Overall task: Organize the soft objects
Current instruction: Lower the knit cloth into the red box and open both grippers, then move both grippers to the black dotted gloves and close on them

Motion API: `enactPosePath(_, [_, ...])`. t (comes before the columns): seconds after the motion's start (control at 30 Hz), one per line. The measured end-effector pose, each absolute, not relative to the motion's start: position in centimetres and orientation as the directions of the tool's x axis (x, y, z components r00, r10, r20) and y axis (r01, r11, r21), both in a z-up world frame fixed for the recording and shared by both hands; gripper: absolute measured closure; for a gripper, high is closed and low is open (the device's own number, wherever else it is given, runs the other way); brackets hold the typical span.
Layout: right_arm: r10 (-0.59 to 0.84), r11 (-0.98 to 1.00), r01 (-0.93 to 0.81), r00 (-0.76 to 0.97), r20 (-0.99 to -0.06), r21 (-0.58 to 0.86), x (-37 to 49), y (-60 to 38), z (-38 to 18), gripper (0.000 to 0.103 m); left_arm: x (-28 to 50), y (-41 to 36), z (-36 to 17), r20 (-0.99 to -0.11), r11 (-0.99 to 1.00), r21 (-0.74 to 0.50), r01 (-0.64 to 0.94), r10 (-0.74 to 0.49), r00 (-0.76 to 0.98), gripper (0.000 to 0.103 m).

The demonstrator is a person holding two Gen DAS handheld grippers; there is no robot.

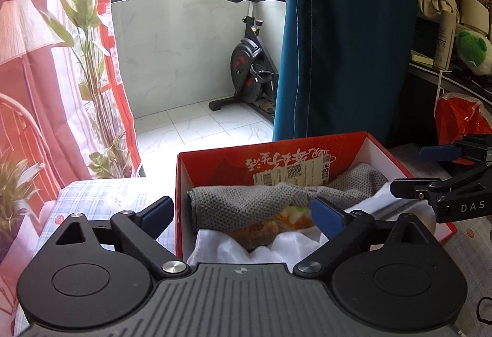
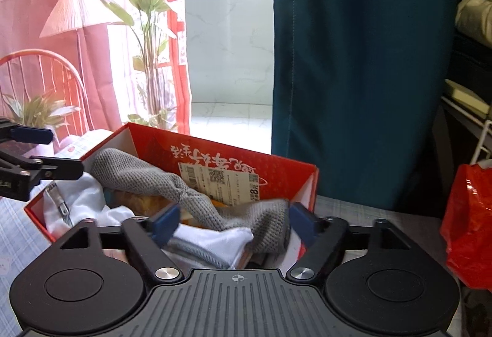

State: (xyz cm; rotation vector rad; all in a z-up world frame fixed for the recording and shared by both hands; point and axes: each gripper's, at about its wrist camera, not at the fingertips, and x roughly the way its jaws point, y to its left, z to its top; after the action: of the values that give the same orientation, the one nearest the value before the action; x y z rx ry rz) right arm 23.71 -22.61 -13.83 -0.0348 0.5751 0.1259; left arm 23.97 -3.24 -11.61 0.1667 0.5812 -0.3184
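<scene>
A red cardboard box (image 1: 215, 163) (image 2: 289, 174) stands on the checked tablecloth. A grey knitted cloth (image 1: 227, 198) (image 2: 135, 171) lies across the inside, over a white garment (image 1: 276, 247) (image 2: 215, 240) and an orange patterned item (image 1: 261, 231) (image 2: 147, 201). My left gripper (image 1: 241, 208) (image 2: 64, 151) is open at the box's near left side; its jaws stand wide apart with nothing pressed between them. My right gripper (image 2: 234, 212) (image 1: 410, 169) is open over the box's right end, and the grey cloth's end lies loose between its fingers.
A teal curtain (image 1: 347, 45) hangs behind the box. A red plastic bag (image 2: 467, 223) sits to the right on the table. A cluttered shelf (image 1: 455, 38) stands at far right. Potted plants (image 1: 92, 60), a pink curtain and an exercise bike (image 1: 249, 60) lie beyond.
</scene>
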Motion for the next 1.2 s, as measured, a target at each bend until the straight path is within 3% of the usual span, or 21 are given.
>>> enactPosePath(0.13, [0.109, 0.993, -0.119, 0.84, -0.532, 0.014, 21.9, -22.3, -13.4, 0.0, 21.9, -2.9, -11.4, -0.573, 0.942, 0.061, 0.331, -0.239, 0.784, 0.002])
enactPosePath(0.7, [0.16, 0.987, -0.15, 0.822, -0.547, 0.064, 12.3, -21.6, -15.0, 0.001, 12.2, -2.2, -14.0, -0.563, 0.935, 0.038, 0.352, -0.271, 0.781, 0.0])
enactPosePath(0.93, [0.181, 0.983, -0.154, 0.752, -0.634, 0.099, 8.5, -22.1, -19.5, 0.001, 9.3, -3.5, -17.9, -0.586, 0.92, 0.134, 0.368, -0.225, 0.778, 0.0])
enactPosePath(1.2, [0.201, 0.979, -0.159, 0.636, -0.745, 0.129, 5.1, -21.5, -25.0, 0.003, 9.5, -4.4, -21.8, -0.667, 0.899, 0.044, 0.436, -0.299, 0.683, 0.0])
